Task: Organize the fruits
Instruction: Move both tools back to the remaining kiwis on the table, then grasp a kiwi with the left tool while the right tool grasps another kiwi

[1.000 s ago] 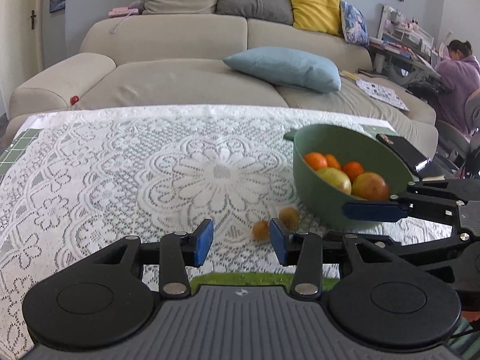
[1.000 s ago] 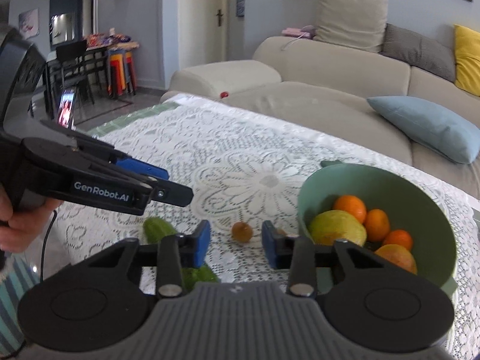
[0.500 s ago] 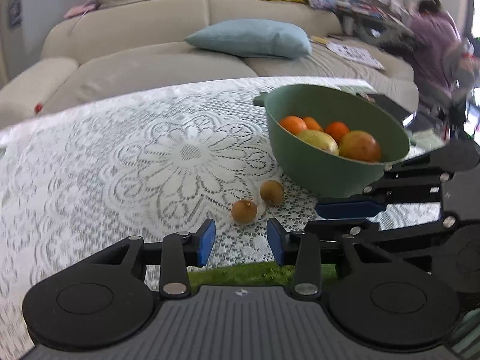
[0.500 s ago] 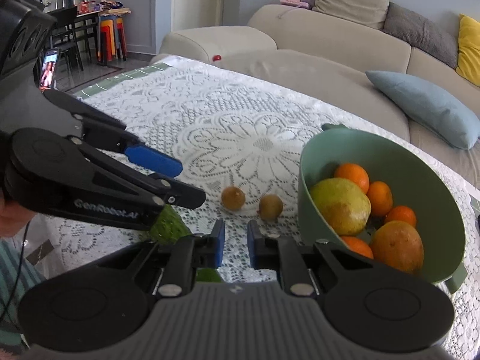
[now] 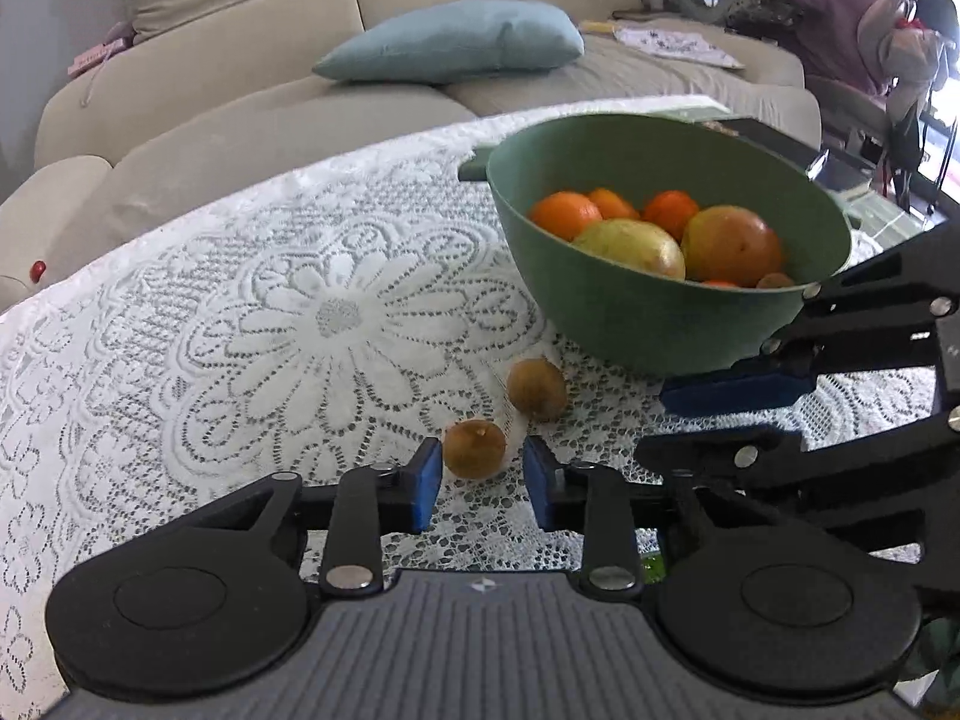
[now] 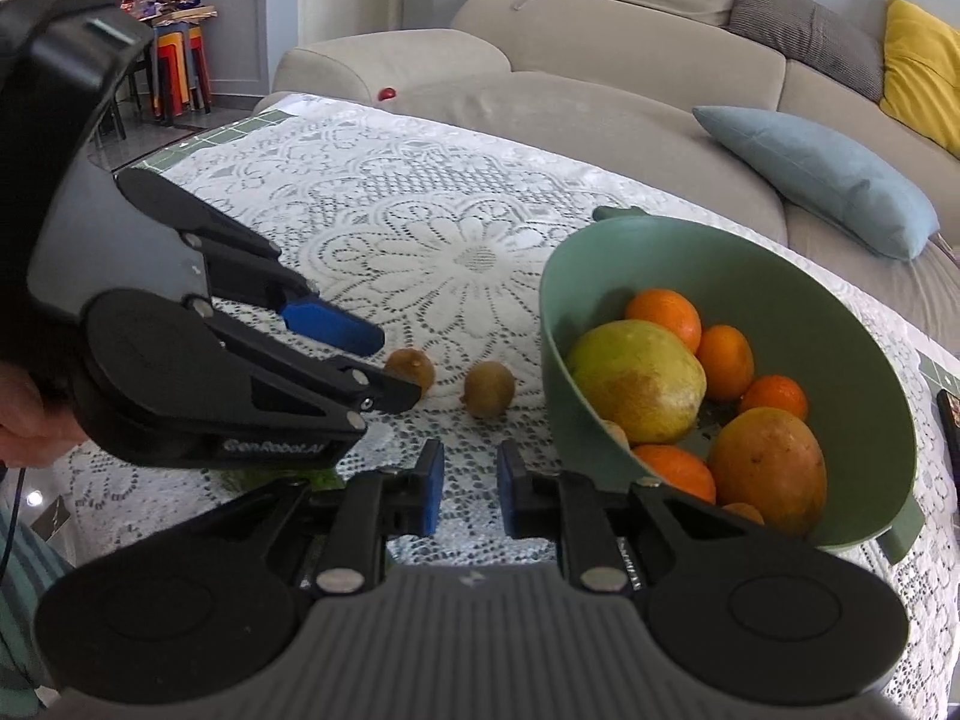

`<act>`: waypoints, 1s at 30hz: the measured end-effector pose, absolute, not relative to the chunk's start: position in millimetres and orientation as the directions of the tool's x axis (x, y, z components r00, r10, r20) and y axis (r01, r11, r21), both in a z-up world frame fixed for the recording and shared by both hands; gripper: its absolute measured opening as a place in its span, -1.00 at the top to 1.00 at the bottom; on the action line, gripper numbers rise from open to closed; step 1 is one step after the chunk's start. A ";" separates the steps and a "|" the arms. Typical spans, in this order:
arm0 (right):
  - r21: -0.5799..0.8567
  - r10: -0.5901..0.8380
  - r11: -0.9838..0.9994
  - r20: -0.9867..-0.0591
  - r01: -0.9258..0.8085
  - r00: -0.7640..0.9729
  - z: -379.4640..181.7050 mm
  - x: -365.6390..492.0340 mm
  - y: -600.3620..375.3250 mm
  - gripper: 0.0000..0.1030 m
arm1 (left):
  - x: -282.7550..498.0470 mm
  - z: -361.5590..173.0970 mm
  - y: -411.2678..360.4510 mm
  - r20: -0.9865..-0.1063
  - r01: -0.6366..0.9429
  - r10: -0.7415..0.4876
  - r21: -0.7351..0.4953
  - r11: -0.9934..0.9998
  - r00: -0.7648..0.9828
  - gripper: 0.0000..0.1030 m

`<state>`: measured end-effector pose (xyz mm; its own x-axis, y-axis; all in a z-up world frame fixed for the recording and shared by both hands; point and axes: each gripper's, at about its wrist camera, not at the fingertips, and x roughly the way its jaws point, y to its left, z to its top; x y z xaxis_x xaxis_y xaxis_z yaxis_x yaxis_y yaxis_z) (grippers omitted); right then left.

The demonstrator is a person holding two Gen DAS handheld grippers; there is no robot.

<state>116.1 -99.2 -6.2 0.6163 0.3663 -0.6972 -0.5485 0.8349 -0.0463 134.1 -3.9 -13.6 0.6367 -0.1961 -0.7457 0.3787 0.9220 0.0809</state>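
Note:
Two brown kiwis lie on the lace tablecloth left of a green bowl [image 5: 630, 312] that holds oranges, a yellow-green pear and other fruit. My left gripper [image 5: 481, 480] is open, its blue pads on either side of the nearer kiwi [image 5: 474, 449], just short of it. The second kiwi [image 5: 536, 389] lies closer to the bowl. In the right wrist view the left gripper [image 6: 390, 360] reaches the left kiwi [image 6: 411, 367]; the other kiwi [image 6: 489, 387] is beside the bowl [image 6: 840, 324]. My right gripper [image 6: 469, 486] is empty, jaws narrowly apart, above the cloth.
A green vegetable [image 6: 324, 480] shows under the left gripper at the near table edge. A beige sofa with a blue cushion [image 5: 456, 42] stands behind the table. A dark phone [image 5: 774, 141] lies behind the bowl. A person sits at far right.
My left gripper has moved forward and down, so the nearer kiwi now sits at its fingertips. My right gripper narrowed its jaws and moved closer to the bowl.

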 end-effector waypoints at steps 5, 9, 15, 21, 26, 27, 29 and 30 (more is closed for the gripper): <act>-0.040 0.372 0.840 -0.685 -0.542 0.627 -6.2 115.7 -100.8 0.73 | 140.4 -19.0 -8.7 -0.755 0.361 -0.161 0.105 0.927 0.635 0.36; -0.039 0.376 0.834 -0.689 -0.550 0.620 -7.7 115.5 -98.5 0.73 | 146.4 -22.8 -6.8 -0.761 0.336 -0.145 0.100 0.937 0.632 0.48; -0.049 0.398 0.810 -0.686 -0.585 0.609 -7.3 115.9 -96.0 0.69 | 147.5 -20.8 -2.8 -0.759 0.314 -0.152 0.072 0.947 0.634 0.49; -0.128 0.415 0.751 -0.671 -0.647 0.614 -6.9 114.6 -85.1 0.70 | 138.3 -6.9 9.8 -0.741 0.265 -0.154 0.033 0.964 0.654 0.50; -0.233 0.403 0.684 -0.670 -0.692 0.623 -11.2 116.2 -66.3 0.72 | 132.8 0.5 27.1 -0.744 0.188 -0.132 -0.009 0.982 0.655 0.50; -0.259 0.388 0.672 -0.674 -0.693 0.629 -13.1 116.8 -61.1 0.72 | 131.3 1.7 30.7 -0.745 0.174 -0.130 -0.018 0.985 0.655 0.50; -0.320 0.345 0.651 -0.683 -0.688 0.644 -17.0 117.2 -50.4 0.74 | 127.2 4.5 37.9 -0.742 0.148 -0.125 -0.034 0.988 0.659 0.49; -0.350 0.321 0.639 -0.688 -0.685 0.651 -19.2 117.6 -45.1 0.74 | 124.9 6.5 41.2 -0.739 0.138 -0.123 -0.041 0.990 0.662 0.50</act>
